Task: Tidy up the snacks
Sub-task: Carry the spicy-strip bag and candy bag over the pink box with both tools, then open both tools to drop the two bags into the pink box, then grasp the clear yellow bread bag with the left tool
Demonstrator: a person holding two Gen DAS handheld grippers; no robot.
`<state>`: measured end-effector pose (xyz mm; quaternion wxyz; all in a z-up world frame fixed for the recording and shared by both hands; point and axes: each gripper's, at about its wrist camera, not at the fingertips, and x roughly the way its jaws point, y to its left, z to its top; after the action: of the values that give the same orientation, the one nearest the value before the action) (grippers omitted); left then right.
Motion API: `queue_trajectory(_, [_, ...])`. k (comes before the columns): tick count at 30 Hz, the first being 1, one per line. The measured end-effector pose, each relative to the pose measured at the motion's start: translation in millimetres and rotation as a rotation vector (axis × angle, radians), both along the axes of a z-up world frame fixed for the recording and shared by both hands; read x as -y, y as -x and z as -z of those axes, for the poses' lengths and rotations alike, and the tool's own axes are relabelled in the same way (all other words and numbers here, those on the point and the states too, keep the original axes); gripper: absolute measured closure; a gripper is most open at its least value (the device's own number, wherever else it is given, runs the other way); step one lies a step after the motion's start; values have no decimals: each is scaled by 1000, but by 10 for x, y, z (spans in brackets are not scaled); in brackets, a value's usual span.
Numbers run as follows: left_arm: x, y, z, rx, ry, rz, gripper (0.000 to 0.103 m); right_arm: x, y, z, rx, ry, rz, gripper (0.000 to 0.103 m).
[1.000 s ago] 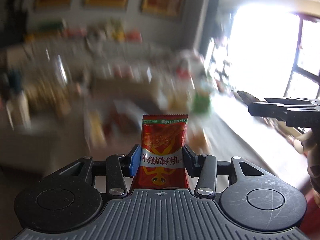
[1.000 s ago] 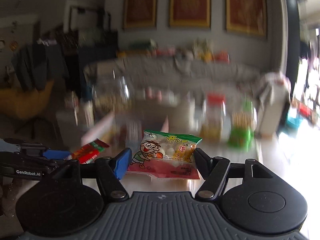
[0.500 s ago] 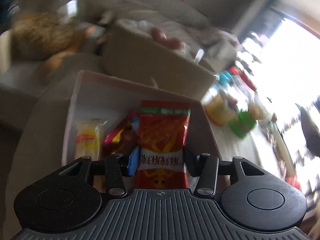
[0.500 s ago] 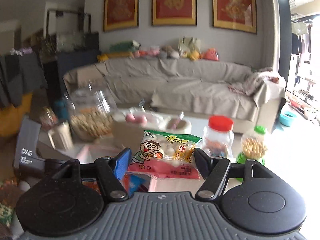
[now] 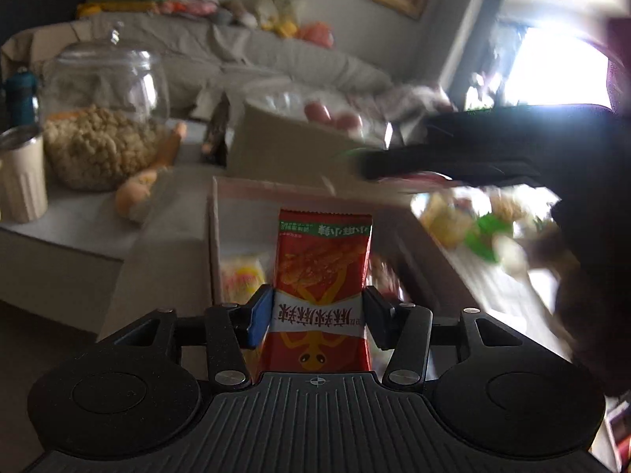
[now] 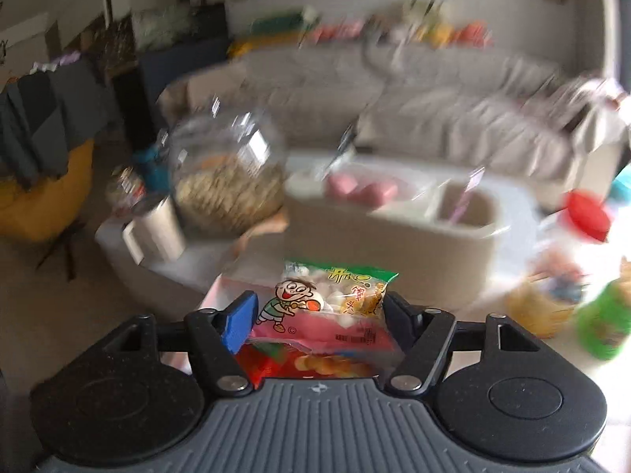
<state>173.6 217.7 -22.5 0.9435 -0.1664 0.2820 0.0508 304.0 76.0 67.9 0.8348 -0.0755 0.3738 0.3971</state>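
The left gripper (image 5: 317, 315) holds a tall red foil snack packet (image 5: 321, 276) upright between its jaws, which are clamped on the packet's sides. The right gripper (image 6: 317, 319) carries a pink and green snack bag with a cartoon boy (image 6: 327, 307) lying crosswise between its jaws; these jaws are opening, with the bag between them and seemingly touching both pads.

Just beyond both packets lies a shallow pale tray (image 5: 215, 236) on the desk, already holding a yellow wrapped snack (image 5: 240, 276) and others too blurred to name. The step in hand appears to be delivery: both packets hang over the tray. The next move calls for lowering each packet into a free part of the tray and letting go.

Farther back, near the desk's far left edge, stand a clear glass jar of pale puffed snacks (image 5: 102, 126) and a beige box (image 5: 284, 146).
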Motion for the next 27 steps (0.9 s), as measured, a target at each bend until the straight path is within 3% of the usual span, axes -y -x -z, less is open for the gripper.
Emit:
queue_trajectory(1, [20, 7, -4, -3, -18, 4, 49, -45, -51, 40, -31, 8, 8, 30])
queue_trajectory(4, [51, -24, 7, -7, -19, 2, 50, 73, 2, 29, -12, -13, 10, 30])
queue_trajectory(8, [114, -81, 22, -13, -32, -5, 50, 483, 227, -78, 94, -11, 31, 26])
queue_trajectory(10, [179, -107, 0, -22, -54, -18, 50, 734, 331, -88, 162, 9, 63, 19])
queue_trajectory(14, [317, -114, -101, -10, -94, -48, 50, 1162, 321, 67, 211, 62, 167, 18])
queue_trajectory(17, [455, -68, -218, 0, -122, -62, 50, 1428, 134, 307, 170, 95, 294, 18])
queue_trajectory(20, [627, 18, -327, 0, -136, -44, 50, 1686, -116, 607, 42, 64, 373, 18])
queue_trajectory(22, [751, 98, -395, 3, -128, -19, 50, 1829, -205, 795, -61, 29, 361, 20])
queue_trajectory(23, [834, 148, -417, 3, -116, 5, 50, 1884, -214, 869, -102, 12, 347, 24])
queue_trajectory(25, [1006, 217, -424, -19, -83, 75, 50, 1959, -133, 959, -136, -1, 296, 46])
queue_trajectory(27, [1187, 254, -393, -49, -68, 134, 50, 2025, 24, 985, -125, -11, 247, 48])
